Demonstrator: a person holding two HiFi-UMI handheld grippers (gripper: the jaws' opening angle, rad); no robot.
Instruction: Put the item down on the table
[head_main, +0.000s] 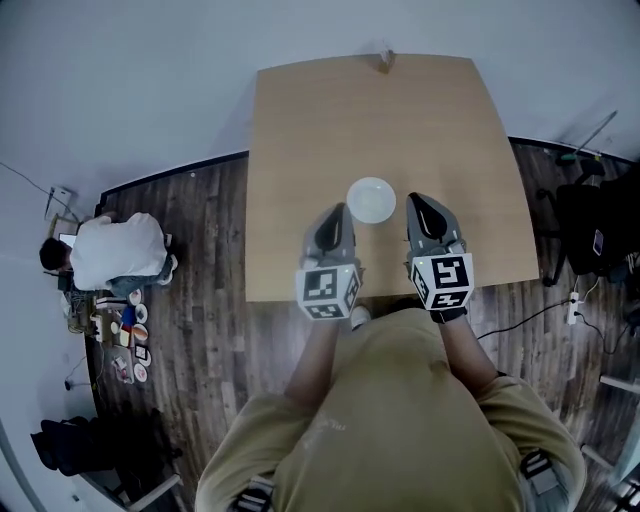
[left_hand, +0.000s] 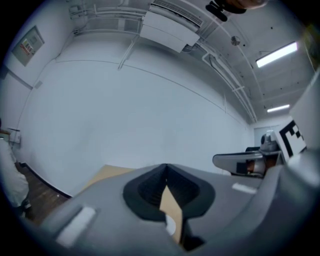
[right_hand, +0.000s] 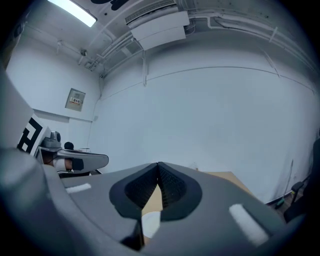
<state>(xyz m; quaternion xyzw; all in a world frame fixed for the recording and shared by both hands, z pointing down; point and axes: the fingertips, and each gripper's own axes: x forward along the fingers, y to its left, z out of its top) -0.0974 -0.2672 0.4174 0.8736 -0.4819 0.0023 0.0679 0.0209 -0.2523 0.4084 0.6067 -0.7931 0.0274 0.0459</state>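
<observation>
On the worktop (head_main: 300, 130), a white bowl (head_main: 371, 199) is seen resting upright near the near edge, gripped by nothing. The left gripper (head_main: 335, 213) is held just beside the bowl on its left, and the right gripper (head_main: 419, 201) just beside it on its right, so that the bowl lies between the two tips without being touched by either, as far as the head view shows.

In the left gripper view, the jaws of the left gripper (left_hand: 166, 168) are shown pressed together at the tips, with nothing pinched; only a sliver of worktop and a small part of the white bowl (left_hand: 171, 226) are seen through the opening behind the tips. In the right gripper view, the jaws of the right gripper (right_hand: 158, 165) are likewise closed tip to tip and empty, and the white bowl (right_hand: 150, 223) is seen below them through the same kind of opening.

Beyond the bowl, at the far edge of the worktop, a small object (head_main: 385, 62) is placed; its kind cannot be made out. The surface between it and the bowl is not obstructed.

Well to the left of the bowl, off the worktop, a person in a white top (head_main: 115, 250) is seated on the dark wooden floor (head_main: 200, 300), with small floor items (head_main: 128, 345) laid out alongside. Well to the right of the bowl, a black chair (head_main: 590, 230) and a cable (head_main: 525, 318) are located on the floor.
</observation>
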